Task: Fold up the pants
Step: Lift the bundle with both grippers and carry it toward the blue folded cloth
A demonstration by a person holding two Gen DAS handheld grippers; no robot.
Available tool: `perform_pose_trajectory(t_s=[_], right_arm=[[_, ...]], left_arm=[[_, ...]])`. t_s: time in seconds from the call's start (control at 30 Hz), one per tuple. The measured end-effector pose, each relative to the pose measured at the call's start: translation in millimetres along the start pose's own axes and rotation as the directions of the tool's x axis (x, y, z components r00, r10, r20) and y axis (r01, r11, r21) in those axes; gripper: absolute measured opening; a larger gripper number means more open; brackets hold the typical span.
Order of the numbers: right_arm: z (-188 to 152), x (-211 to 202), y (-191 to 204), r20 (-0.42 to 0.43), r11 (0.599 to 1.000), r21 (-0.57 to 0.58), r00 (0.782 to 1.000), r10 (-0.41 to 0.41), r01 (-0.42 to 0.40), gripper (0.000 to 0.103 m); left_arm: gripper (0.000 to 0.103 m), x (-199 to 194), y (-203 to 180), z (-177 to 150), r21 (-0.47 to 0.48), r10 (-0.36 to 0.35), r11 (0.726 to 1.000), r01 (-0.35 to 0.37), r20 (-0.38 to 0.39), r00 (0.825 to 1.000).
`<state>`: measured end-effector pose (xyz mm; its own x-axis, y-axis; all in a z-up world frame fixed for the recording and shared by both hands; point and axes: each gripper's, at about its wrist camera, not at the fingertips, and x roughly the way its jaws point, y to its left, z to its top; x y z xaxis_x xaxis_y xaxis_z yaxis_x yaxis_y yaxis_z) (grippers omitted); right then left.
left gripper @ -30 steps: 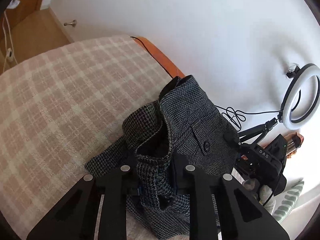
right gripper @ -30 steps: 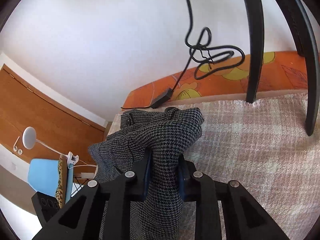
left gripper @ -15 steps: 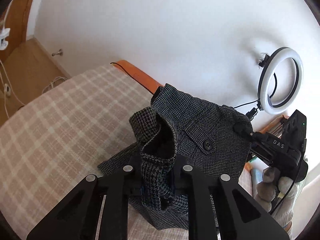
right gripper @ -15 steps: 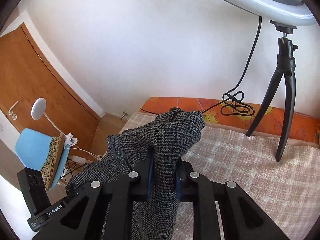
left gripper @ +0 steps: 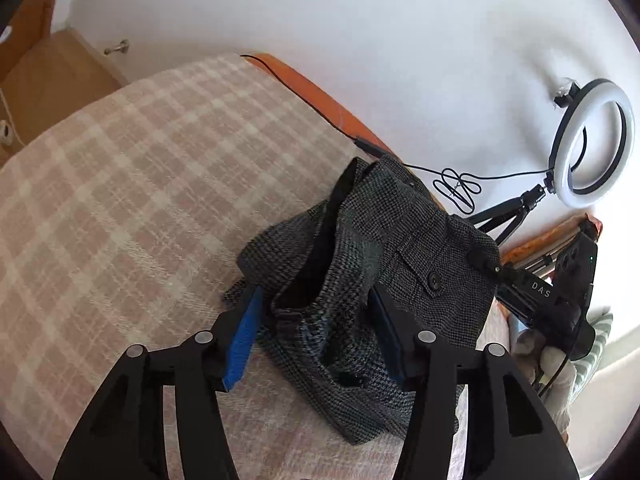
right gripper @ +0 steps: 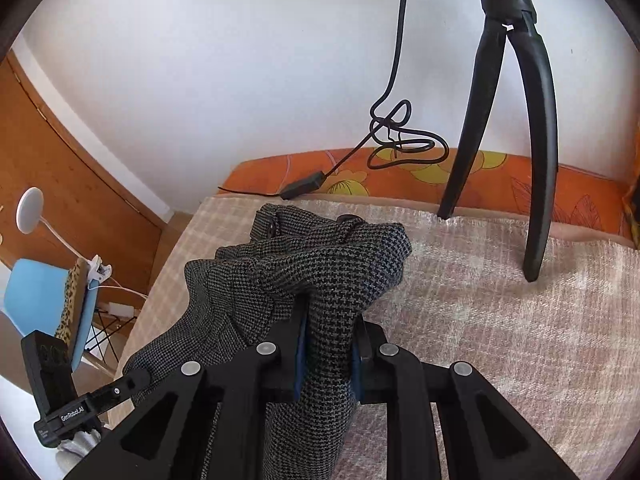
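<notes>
1. My left tongs (left gripper: 316, 332) stand wide apart. The blue pads (left gripper: 240, 340) flank a raised fold of the pants (left gripper: 384, 280) with a visible gap on each side, and neither pad presses the cloth.
2. My right tongs (right gripper: 326, 354) are narrowed onto a thick bunch of the pants (right gripper: 320, 276). The cloth is pinched between the two blue pads and rises out above them.
3. The pants are dark grey houndstooth cloth. They lie in a crumpled heap on the bed (left gripper: 140, 184), close to its far edge by the wall.
4. In the left wrist view a back pocket flap with a dark button (left gripper: 433, 279) faces up, and the waistband gapes open toward my left tongs.
5. The bed carries a pink and cream checked blanket (right gripper: 520, 320). An orange flowered mattress (right gripper: 400, 172) shows as a strip along the far edge.
6. A ring light (left gripper: 592, 144) stands on a black tripod (right gripper: 516, 120) with its feet on the bed, just beyond the pants. Its cable (right gripper: 396, 140) hangs in a loose tangle over the mattress strip.
7. A wooden door (right gripper: 60, 168) and a blue chair (right gripper: 36, 300) lie past the left edge of the bed in the right wrist view.
</notes>
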<state>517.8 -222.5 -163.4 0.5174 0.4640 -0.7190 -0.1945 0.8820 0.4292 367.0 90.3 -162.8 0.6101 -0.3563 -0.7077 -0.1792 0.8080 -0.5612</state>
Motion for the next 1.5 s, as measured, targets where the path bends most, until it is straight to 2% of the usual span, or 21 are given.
perform_pose_trajectory(t_s=[0.27, 0.37, 0.57, 0.67, 0.7, 0.73, 0.8, 0.83, 0.87, 1.0, 1.03, 1.07, 1.17, 1.27, 1.5], right_arm=[[-2, 1, -4, 0.012, 0.999, 0.028, 1.0, 0.02, -0.021, 0.017], [-3, 0, -8, 0.011, 0.999, 0.04, 1.0, 0.026, -0.027, 0.017], [-3, 1, -9, 0.008, 0.998, 0.041, 0.999, 0.039, -0.039, 0.018], [-4, 3, -12, 0.002, 0.998, 0.05, 0.999, 0.049, -0.049, 0.02], [-4, 3, -14, -0.001, 0.997, 0.052, 0.999, 0.051, -0.051, 0.021], [-5, 4, -15, -0.003, 0.997, 0.052, 0.999, 0.054, -0.053, 0.025], [-7, 6, -17, -0.016, 0.998, 0.048, 0.999, 0.049, -0.048, 0.032], [-9, 6, -19, -0.023, 0.998, 0.049, 0.999, 0.041, -0.04, 0.042], [-11, 8, -21, -0.03, 0.998, 0.053, 0.999, 0.032, -0.031, 0.052], [-19, 21, -30, -0.066, 0.994, 0.096, 0.996, 0.058, -0.052, 0.056], [-21, 26, -33, -0.066, 0.991, 0.119, 0.995, 0.077, -0.069, 0.053], [-23, 27, -35, -0.053, 0.987, 0.14, 0.995, 0.089, -0.081, 0.042], [-23, 20, -30, -0.028, 0.985, 0.143, 0.994, 0.104, -0.099, 0.021], [-19, 3, -13, -0.009, 0.996, 0.054, 0.997, 0.074, -0.073, 0.016], [-13, -46, 18, 0.049, 0.997, -0.072, 0.999, 0.007, -0.004, 0.015]], left_arm=[[0.064, 14, 18, -3, -0.101, -0.018, 0.995, 0.011, -0.067, 0.998], [0.068, 21, 22, -5, -0.144, -0.037, 0.989, 0.029, -0.056, 0.998], [0.069, 30, 15, -4, -0.123, -0.039, 0.992, 0.038, -0.006, 0.999], [0.069, 36, 5, -3, -0.071, -0.025, 0.997, 0.025, 0.007, 1.0], [0.064, 37, 2, -3, -0.056, -0.015, 0.998, 0.016, 0.013, 1.0], [0.045, 39, 2, -3, -0.051, -0.013, 0.999, 0.013, 0.004, 1.0], [0.034, 42, 5, -4, -0.072, -0.031, 0.997, 0.031, 0.0, 1.0], [0.03, 42, 5, -4, -0.075, -0.038, 0.996, 0.038, 0.0, 0.999], [0.028, 41, 3, -4, -0.066, -0.036, 0.997, 0.036, 0.004, 0.999], [0.025, 37, -8, -4, -0.019, -0.005, 1.0, 0.005, 0.026, 1.0], [0.025, 36, -10, -4, -0.011, 0.003, 1.0, -0.002, 0.029, 1.0], [0.025, 35, -13, -4, -0.003, 0.005, 1.0, -0.005, 0.032, 0.999], [0.023, 28, -20, -3, 0.026, 0.013, 1.0, -0.014, 0.042, 0.999], [0.023, 17, -34, -6, 0.092, 0.029, 0.995, -0.035, 0.063, 0.998], [0.022, -6, -65, -19, 0.188, 0.022, 0.981, -0.037, 0.081, 0.996]])
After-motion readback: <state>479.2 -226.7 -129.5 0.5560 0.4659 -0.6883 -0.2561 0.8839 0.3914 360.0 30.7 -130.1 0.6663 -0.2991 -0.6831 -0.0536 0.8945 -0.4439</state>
